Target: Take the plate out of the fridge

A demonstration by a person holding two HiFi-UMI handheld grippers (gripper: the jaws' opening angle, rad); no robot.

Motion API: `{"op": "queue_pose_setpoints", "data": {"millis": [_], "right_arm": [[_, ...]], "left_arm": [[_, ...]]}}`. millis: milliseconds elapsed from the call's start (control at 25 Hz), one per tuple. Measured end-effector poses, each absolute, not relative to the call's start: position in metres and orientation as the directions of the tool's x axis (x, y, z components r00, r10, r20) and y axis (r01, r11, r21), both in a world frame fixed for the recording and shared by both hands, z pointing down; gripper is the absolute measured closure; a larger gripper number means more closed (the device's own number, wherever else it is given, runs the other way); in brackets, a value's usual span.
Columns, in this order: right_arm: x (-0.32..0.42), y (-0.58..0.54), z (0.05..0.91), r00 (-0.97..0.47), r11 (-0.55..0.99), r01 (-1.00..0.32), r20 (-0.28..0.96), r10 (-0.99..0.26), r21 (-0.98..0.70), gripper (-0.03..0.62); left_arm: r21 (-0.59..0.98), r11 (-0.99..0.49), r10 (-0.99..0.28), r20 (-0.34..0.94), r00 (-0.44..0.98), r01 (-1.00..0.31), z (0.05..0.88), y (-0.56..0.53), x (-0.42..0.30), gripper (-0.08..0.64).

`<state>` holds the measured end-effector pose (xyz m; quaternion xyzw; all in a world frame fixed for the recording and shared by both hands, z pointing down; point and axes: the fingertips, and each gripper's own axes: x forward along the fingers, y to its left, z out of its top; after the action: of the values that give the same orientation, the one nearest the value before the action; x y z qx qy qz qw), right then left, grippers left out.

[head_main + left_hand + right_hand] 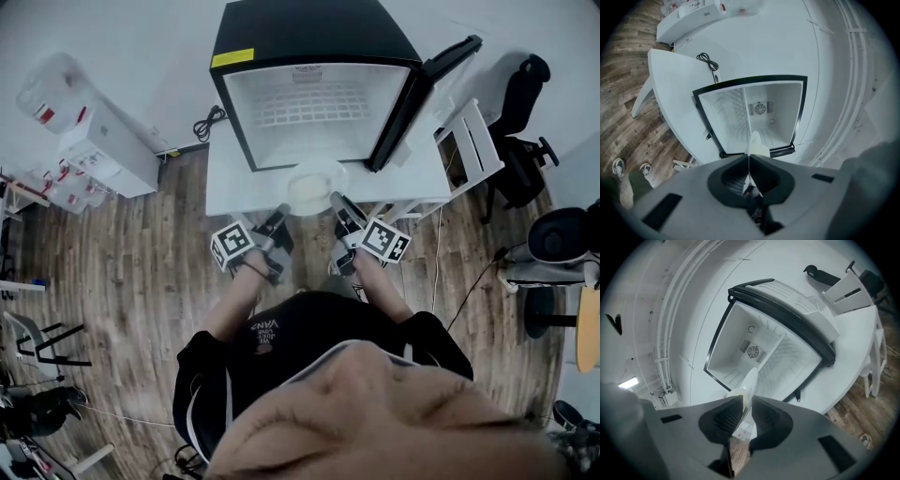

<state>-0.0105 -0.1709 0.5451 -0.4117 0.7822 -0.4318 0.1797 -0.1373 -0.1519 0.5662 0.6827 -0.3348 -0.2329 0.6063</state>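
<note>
A black mini fridge stands on a white table with its door swung open to the right and its white inside bare. A white plate hangs just outside the fridge's front edge, above the table. My left gripper is shut on the plate's left rim and my right gripper is shut on its right rim. In the left gripper view the plate shows edge-on between the shut gripper jaws, with the fridge behind. The right gripper view shows the plate pinched in the right gripper.
A black cable lies on the table left of the fridge. White boxes and plastic containers stand at the left. A white folding frame and a black office chair are at the right. The floor is wood planks.
</note>
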Motion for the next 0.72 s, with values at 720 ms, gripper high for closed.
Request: {"op": "queue_pose_setpoints", "data": {"millis": [720], "right_arm": [[-0.0046,-0.1661,0.538,-0.613,0.31,-0.484,0.064,-0.787,-0.818,0.526]], "left_arm": [[0.983,-0.056,-0.748,0.075,0.66,-0.176,0.5578,-0.1449,-0.1304,0.535]]}}
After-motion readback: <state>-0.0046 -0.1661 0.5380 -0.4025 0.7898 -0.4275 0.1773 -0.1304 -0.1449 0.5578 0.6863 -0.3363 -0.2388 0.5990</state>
